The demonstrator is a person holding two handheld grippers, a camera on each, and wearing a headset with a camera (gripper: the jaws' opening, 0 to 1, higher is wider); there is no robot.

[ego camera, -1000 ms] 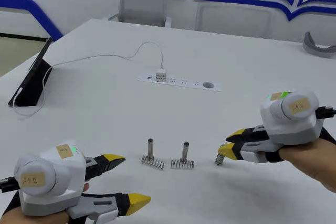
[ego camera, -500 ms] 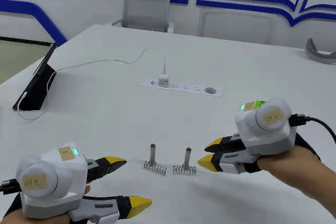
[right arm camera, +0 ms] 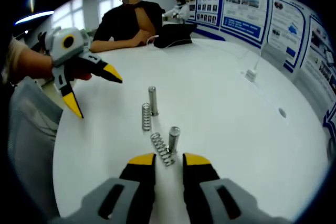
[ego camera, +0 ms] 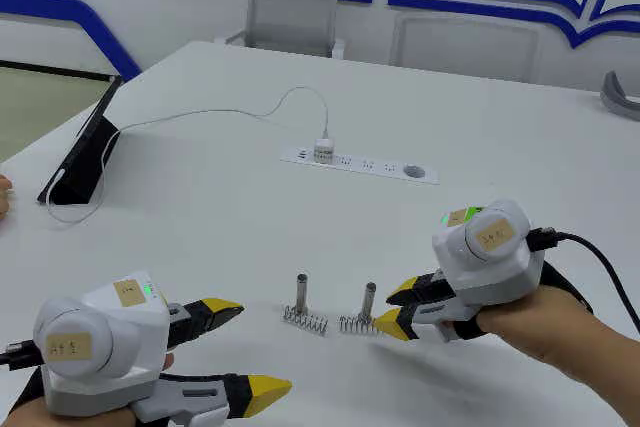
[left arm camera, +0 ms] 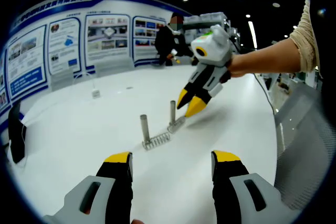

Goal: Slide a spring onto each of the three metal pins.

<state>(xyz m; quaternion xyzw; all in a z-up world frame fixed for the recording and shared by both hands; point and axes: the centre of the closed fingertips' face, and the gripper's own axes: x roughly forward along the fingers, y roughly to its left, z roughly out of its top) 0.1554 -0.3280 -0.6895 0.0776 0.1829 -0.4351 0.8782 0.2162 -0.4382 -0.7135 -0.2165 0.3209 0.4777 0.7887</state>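
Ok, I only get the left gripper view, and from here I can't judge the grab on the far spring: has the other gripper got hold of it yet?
Observer: No. In the right gripper view the right gripper has its jaws apart, and the spring lies flat on the table, looking unclamped.
Operator: Is it at least lined up?
Observer: Roughly. It runs at a slant from beside the foot of its pin, and its near end reaches the mouth of the gap.
Operator: Anything behind that gripper?
Observer: In the head view a black cable trails from its back, over the table.
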